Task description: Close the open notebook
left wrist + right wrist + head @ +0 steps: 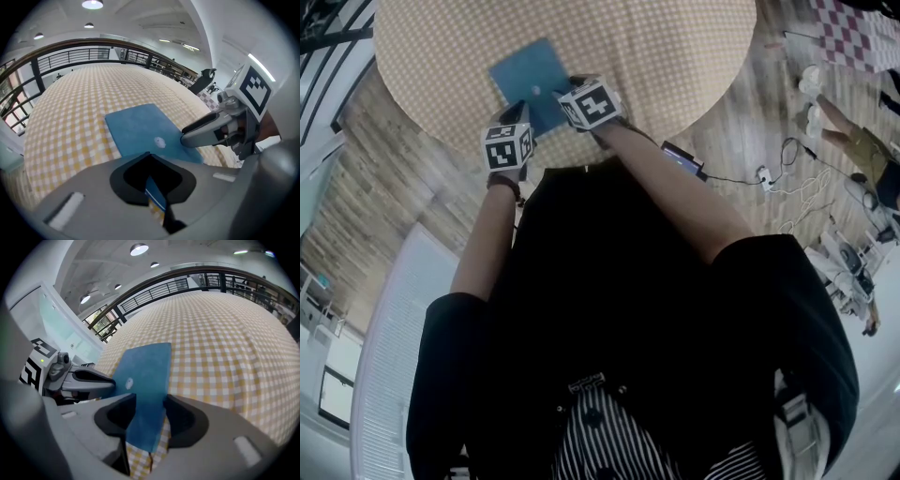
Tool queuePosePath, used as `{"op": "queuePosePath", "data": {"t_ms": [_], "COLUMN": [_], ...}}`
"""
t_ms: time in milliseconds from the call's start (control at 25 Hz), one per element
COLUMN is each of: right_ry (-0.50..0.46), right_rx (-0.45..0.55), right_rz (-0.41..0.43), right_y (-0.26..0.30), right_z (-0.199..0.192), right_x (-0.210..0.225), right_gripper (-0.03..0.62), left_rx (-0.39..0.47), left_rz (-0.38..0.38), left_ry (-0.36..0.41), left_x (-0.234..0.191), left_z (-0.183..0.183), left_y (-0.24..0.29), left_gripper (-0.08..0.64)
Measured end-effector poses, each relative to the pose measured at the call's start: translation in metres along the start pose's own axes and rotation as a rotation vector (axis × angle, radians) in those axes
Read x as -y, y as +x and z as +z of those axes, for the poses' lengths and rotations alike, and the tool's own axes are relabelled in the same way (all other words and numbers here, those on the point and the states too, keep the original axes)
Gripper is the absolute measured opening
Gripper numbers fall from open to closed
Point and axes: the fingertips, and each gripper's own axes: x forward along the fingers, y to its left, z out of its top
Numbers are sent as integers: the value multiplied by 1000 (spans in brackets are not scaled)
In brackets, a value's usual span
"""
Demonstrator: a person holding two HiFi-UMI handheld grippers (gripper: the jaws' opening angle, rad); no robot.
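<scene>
A blue notebook [534, 80] lies closed and flat on the round table [675, 56] with the yellow checked cloth. In the right gripper view the notebook [143, 376] runs in between my right gripper's [146, 418] jaws, which stand wide on either side of its near edge without pressing on it. My left gripper [154, 187] is shut at the notebook's [140, 126] near corner; a blue sliver shows at its jaws, and I cannot tell whether it is pinched. In the head view the left gripper [521, 112] and right gripper [564, 90] sit side by side at the near edge.
The table's near rim curves just below both grippers. A dark flat device [682, 157] lies past the rim on the right. Cables and a power strip [764, 176] trail over the wooden floor, where a person [853, 141] sits. A black railing [70, 54] runs behind the table.
</scene>
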Motion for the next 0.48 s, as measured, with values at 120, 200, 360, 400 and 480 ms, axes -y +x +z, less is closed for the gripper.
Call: {"op": "queuePosePath", "data": {"t_ms": [120,200,360,400,480], "right_ry": [-4,-11,-13,-11,-9], "right_rx": [-4,-7,-10,-12,-15], "right_rz": [2,5,10,11,13], "right_y": [3,4,3,4,4], "right_z": [0,-1,-1,-1,-1], "right_x": [-1,-1,2,1,1], "right_gripper": [190,190,190,190,190], "left_rx": [76,104,82,79,73], "left_rz": [48,27,-6,-16,-42], "left_ry": [-222,-383,-445,-445,-436], "left_x": [-24,-31,-26,-25,-20], "left_z": [-2,-8,-14,-14,-12], "left_y": [-11,-12,-7,-6,-3], "left_gripper": [0,17,210,210,209]}}
